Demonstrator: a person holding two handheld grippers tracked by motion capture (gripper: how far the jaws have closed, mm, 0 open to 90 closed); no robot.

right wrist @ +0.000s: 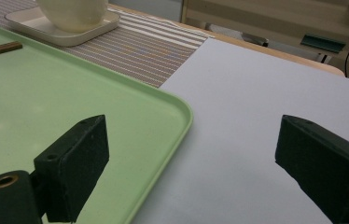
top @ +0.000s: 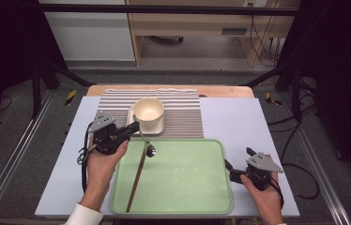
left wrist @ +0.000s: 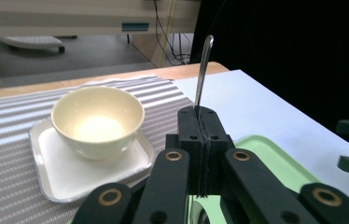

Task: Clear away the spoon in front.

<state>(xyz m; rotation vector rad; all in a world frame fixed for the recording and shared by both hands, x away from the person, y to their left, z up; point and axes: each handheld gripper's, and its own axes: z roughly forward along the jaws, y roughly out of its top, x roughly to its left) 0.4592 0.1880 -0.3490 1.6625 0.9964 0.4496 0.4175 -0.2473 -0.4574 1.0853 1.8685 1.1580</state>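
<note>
**Spoon lifted off the tray, chopsticks yet to follow**

Between the clenched jaws of the left gripper point(top: 133, 127) sits a slim silver metal spoon point(top: 144, 140), pinched by its handle. From the high view its bowl hangs below and to the right of the claw, over the near-left corner region of the pale green rectangular plastic tray point(top: 211, 197); in the left gripper view the handle point(left wrist: 202, 70) rises straight out above the closed pads. Just ahead of that claw stands a cream round ceramic bowl point(top: 148, 110) on a small white square plate point(top: 159, 129), both resting on a grey-and-white striped placemat point(top: 183, 112).

Judging by this, the pick-up is done and the carry toward the bowl setting is under way; the spoon is not yet laid down. A pair of dark brown wooden chopsticks point(top: 136, 180) lies on the tray below the left claw, untouched, so that part of the work looks to be left.

Over at the tray's right edge, the right gripper point(top: 232, 169) hangs released, its jaws wide apart with nothing between them, the tray rim point(right wrist: 182, 126) just beside its left jaw.
</note>
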